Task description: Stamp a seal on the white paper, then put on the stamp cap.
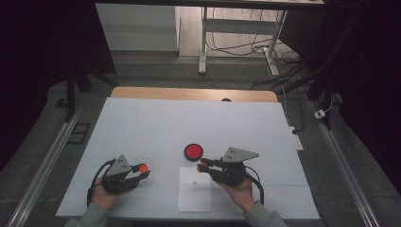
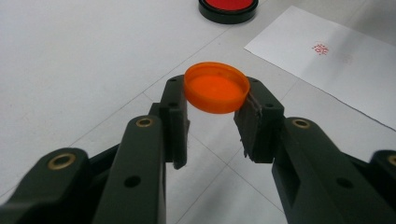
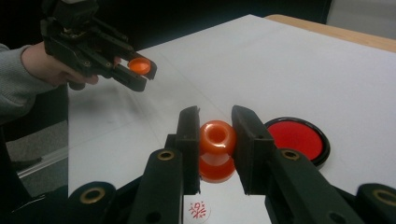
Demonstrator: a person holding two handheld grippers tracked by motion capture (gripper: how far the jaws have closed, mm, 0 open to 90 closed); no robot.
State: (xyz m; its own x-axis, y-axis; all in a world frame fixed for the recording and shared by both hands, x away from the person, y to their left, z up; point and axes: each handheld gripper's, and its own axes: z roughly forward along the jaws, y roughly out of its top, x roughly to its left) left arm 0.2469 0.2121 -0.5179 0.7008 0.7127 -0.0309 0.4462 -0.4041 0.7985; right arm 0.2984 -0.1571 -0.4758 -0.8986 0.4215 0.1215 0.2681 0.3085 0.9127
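My left gripper (image 2: 215,107) is shut on an orange round cap (image 2: 216,88), hollow side up, held just above the white table cover; from above the cap (image 1: 143,167) shows at the left gripper (image 1: 143,171). My right gripper (image 3: 216,135) is shut on an orange stamp (image 3: 217,149), gripped at its waist over the sheet's upper edge (image 1: 203,166). A white paper sheet (image 1: 194,189) with a small red stamp mark (image 1: 193,183) lies between the hands. A red ink pad (image 1: 193,152) in a black round case sits just beyond the paper.
The white cover (image 1: 156,123) spreads over a wooden table whose far edge (image 1: 189,93) shows. Beyond stand a desk frame (image 1: 236,28) and cables on the floor. Metal rails (image 1: 47,156) run along both sides.
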